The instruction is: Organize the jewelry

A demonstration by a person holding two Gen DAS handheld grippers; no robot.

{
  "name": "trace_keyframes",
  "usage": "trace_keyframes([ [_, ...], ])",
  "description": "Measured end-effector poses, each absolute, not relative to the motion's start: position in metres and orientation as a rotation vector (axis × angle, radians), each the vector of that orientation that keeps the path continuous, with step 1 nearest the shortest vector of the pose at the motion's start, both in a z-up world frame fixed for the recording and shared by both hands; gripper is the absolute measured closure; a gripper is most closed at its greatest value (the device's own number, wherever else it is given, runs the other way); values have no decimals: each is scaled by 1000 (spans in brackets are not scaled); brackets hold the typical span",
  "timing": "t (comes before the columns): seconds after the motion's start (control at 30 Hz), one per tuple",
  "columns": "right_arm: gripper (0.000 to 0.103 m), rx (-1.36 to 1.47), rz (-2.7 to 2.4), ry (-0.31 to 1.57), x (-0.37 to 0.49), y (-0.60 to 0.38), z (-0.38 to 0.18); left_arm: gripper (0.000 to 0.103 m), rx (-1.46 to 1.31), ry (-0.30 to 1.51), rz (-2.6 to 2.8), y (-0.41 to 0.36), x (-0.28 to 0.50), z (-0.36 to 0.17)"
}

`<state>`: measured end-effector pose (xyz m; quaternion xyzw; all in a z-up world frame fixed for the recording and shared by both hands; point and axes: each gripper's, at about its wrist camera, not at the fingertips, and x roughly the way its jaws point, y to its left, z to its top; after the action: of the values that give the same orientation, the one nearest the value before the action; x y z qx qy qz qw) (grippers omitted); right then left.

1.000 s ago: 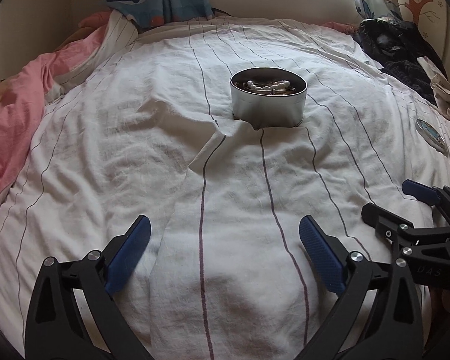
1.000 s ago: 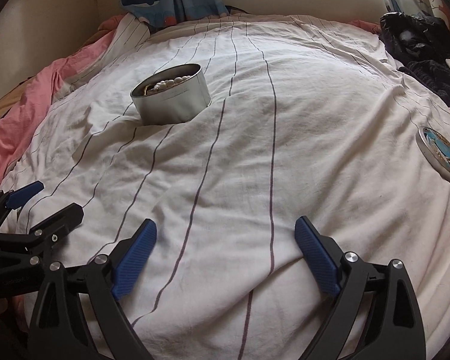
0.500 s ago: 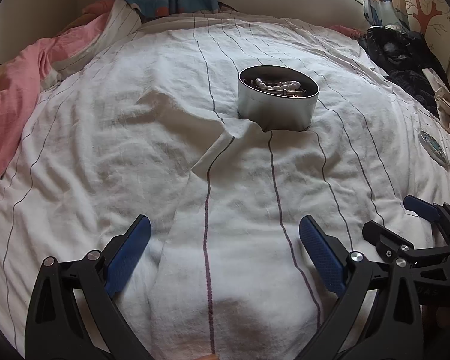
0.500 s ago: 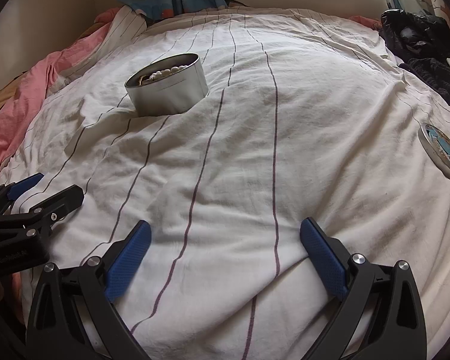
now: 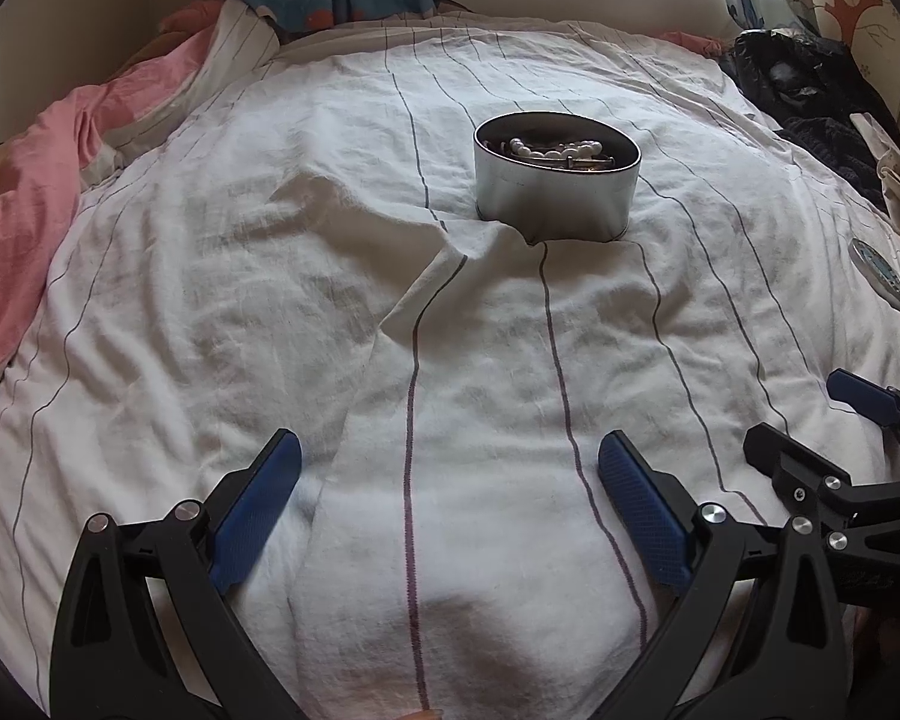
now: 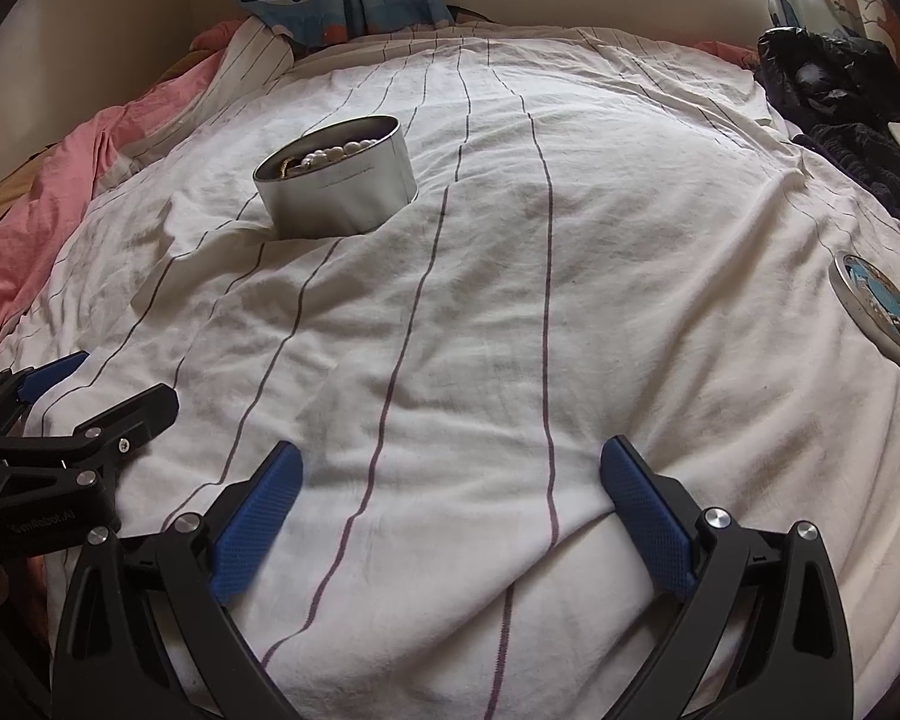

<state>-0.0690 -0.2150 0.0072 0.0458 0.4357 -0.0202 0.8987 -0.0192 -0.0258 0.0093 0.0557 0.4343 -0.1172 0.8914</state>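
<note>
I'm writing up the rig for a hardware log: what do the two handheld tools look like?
Both match. The left tool and right tool each have two black plastic fingers with triangular cut-outs, silver screw heads at the joints, and blue cross-hatched pads on the inner faces. White lettering marks the left tool's body in the right wrist view, too blurred to read. No cables or sleeves show.

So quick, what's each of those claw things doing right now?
Left gripper: open, holding nothing.
Right gripper: open, holding nothing.
</note>
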Motion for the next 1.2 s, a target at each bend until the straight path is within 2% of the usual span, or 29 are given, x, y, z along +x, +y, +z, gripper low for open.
trace_keyframes([
  [1.2,7,105,-53,894,-68,-217,8,7,123,915,-240,-27,-17,6],
])
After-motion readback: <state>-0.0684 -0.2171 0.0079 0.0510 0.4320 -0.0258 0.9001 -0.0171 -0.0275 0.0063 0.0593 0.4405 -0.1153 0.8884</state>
